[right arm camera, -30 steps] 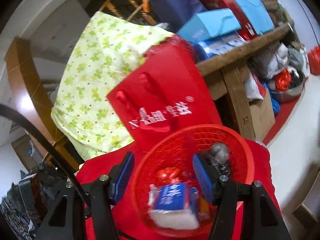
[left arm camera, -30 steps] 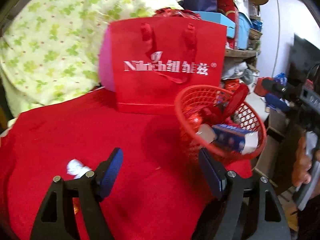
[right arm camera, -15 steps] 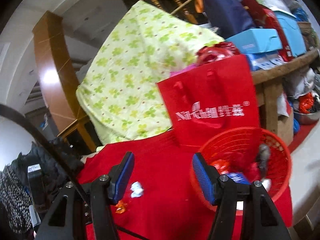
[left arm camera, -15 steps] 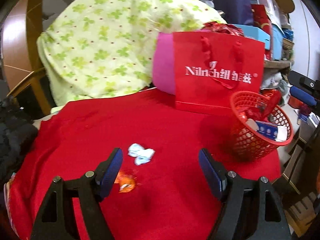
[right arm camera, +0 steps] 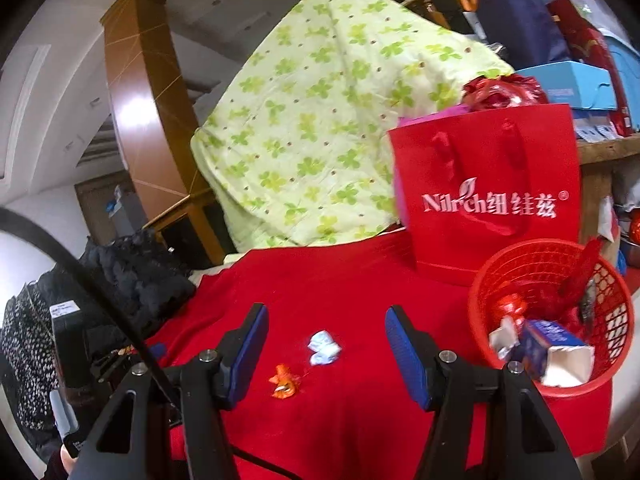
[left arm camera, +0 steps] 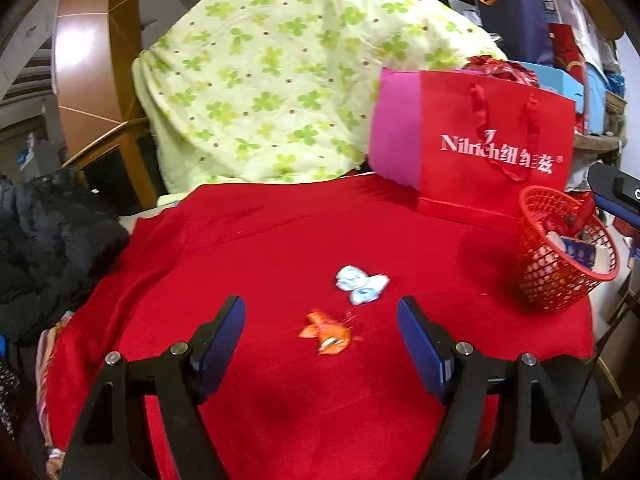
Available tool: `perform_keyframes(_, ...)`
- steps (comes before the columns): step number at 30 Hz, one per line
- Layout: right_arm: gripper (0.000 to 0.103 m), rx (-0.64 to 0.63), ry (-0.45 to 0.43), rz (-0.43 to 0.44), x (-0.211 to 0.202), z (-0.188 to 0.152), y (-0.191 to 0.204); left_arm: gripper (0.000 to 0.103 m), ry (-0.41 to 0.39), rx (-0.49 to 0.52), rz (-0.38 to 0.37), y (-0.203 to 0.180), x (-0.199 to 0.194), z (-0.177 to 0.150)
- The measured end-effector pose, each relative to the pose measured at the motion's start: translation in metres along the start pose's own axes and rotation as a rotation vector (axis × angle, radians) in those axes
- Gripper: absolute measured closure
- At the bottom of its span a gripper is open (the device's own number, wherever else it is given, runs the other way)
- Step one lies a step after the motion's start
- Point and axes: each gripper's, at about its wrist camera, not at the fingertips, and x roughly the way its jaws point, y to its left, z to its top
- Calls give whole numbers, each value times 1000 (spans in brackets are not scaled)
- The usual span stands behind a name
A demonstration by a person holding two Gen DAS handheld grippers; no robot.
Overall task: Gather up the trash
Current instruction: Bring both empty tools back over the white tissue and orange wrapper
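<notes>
Both views have swung from the basket (left arm camera: 564, 256) to two wrappers (left arm camera: 326, 332), apparently untouched.

Left hand-held gripper (left arm camera: 320, 340) and right hand-held gripper (right arm camera: 326, 344), jaws apart, empty.

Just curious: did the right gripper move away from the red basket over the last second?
Yes. The right gripper pulled back and swung left; the red basket now sits right of its jaws.

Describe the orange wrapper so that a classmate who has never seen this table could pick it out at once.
Find the red tablecloth, with a red basket at its right edge. Two scraps lie apart near the cloth's middle, left of the basket. The orange wrapper is the crumpled one nearer the cameras; its neighbour, the pale blue-white wrapper, lies just beyond it.
</notes>
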Motion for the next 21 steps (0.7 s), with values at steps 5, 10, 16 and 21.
perform_keyframes(5,38,-23,29,29,8,-9,19,24,3,-21,36,19,-5,-8)
perform_keyframes(10,38,-44,50,49,14,-17,32,24,11,-32,57,29,-7,-17)
perform_keyframes(16,38,-47,81,57,23,-27,36,24,27,-43,68,36,-5,-26)
perform_keyframes(21,38,-41,104,56,30,-34,36,24,41,-53,76,40,-1,-31)
